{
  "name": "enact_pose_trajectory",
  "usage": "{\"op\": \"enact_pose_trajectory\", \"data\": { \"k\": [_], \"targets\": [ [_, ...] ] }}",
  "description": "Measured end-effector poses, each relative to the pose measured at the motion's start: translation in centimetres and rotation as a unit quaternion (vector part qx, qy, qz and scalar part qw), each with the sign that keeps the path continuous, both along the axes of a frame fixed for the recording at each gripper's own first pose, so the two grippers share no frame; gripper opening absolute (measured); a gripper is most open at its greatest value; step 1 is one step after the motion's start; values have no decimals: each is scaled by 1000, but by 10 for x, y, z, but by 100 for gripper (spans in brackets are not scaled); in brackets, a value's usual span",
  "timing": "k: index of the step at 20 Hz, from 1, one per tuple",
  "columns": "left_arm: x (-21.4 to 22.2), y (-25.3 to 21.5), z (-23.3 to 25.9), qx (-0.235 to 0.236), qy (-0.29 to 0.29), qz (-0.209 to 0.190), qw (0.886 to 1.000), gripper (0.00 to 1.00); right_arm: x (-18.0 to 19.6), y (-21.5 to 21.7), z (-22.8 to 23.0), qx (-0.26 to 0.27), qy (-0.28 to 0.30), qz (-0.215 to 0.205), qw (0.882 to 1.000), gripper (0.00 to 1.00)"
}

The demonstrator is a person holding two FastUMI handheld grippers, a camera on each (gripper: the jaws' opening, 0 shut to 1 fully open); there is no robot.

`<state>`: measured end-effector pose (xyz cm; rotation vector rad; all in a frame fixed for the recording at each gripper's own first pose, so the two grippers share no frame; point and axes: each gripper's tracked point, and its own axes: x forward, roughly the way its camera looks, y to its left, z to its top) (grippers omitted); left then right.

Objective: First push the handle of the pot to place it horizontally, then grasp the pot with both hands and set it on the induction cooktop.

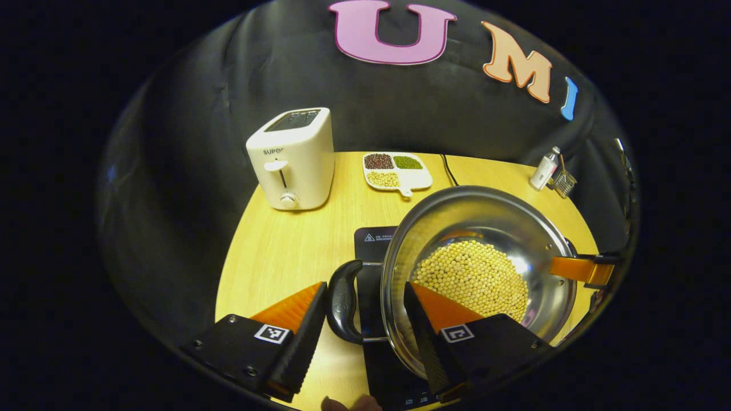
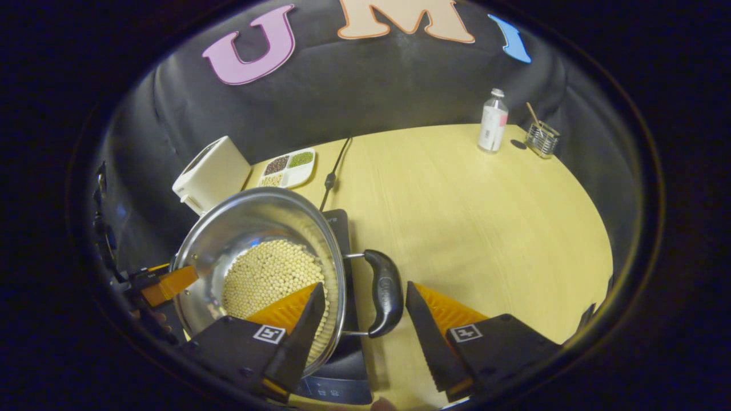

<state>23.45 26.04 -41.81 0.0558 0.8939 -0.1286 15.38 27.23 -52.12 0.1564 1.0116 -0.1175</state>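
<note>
Steel pot [image 1: 480, 268] of yellow beans [image 1: 474, 277] sits over the black induction cooktop [image 1: 374, 242] on the wooden table [image 1: 285, 251], with my two grippers straddling its side handles.

In the left gripper view, my left gripper [image 1: 365, 308] stands spread around the black left handle [image 1: 342, 301], one finger outside the loop and the other over the rim, above the beans; neither finger visibly presses on it. In the right gripper view, my right gripper [image 2: 365, 308] is spread the same way around the right handle [image 2: 384, 292], with a gap showing on both sides.

The pot looks tilted in both views, though I cannot tell whether its base rests flat on the cooktop. As I judge it, the risk is an uneven pinch or lift: one side closing or rising first could tip the pot and spill the loose beans across the cooktop. A finger dragging inside the rim could also scatter them, and the smooth curved handles may slip or swivel under a shallow grip. The toaster [image 1: 292, 157], sample tray [image 1: 397, 170] and bottle [image 2: 493, 120] stand well apart
</note>
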Motion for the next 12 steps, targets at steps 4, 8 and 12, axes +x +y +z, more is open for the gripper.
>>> {"op": "enact_pose_trajectory", "data": {
  "k": [4, 8, 12],
  "targets": [
    [-3, 1, 25, 12, -40, 13, 999, 82, -6, -8, 20, 9, -22, 2, 1000, 94],
    [-17, -3, 55, 21, -71, 36, 997, 83, -8, -28, 46, 21, -55, -1, 998, 97],
    [-39, -24, 100, 47, -108, 56, 991, 81, -9, -62, 85, 51, -95, 3, 994, 94]
  ]
}}
